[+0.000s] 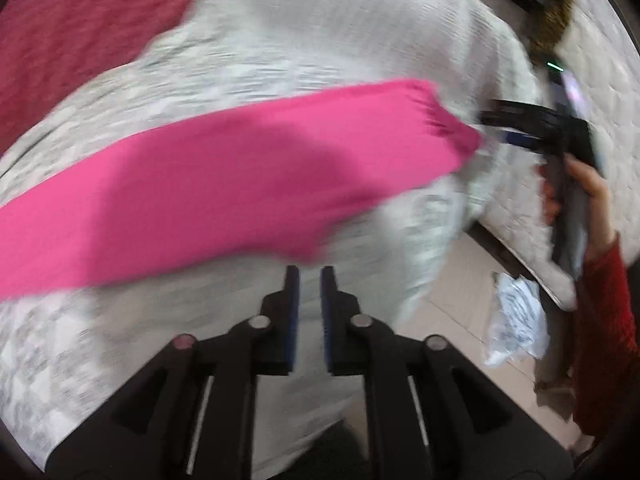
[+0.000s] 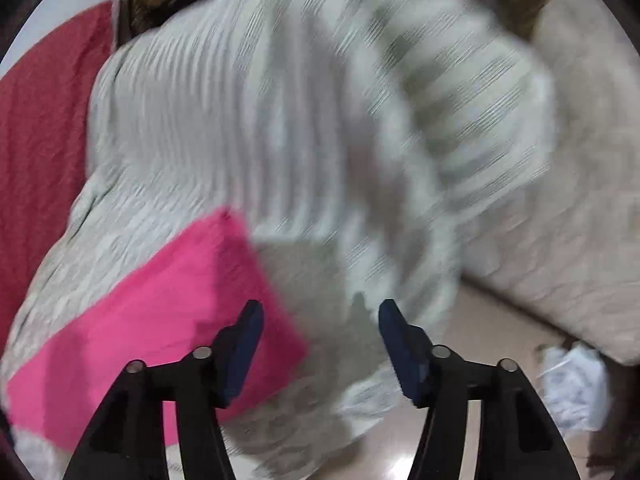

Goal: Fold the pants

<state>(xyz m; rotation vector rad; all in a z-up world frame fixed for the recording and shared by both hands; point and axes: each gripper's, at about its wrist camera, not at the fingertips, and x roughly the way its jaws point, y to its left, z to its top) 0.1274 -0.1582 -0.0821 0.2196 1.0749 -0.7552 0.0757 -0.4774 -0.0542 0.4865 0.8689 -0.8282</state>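
Observation:
The bright pink pants lie as a long flat strip across the grey-white bedspread. My left gripper hovers just below the strip's lower edge, jaws a narrow gap apart, nothing between them. My right gripper shows at the strip's gathered right end, held by a hand in a red sleeve; its jaws are blurred there. In the right wrist view the right gripper is wide open and empty, with the pink pants' corner behind its left finger.
A dark red blanket covers the bed's far left. The bedspread hangs over the bed's edge to a pale floor. Crumpled white plastic lies on the floor. A quilted mattress leans at the right.

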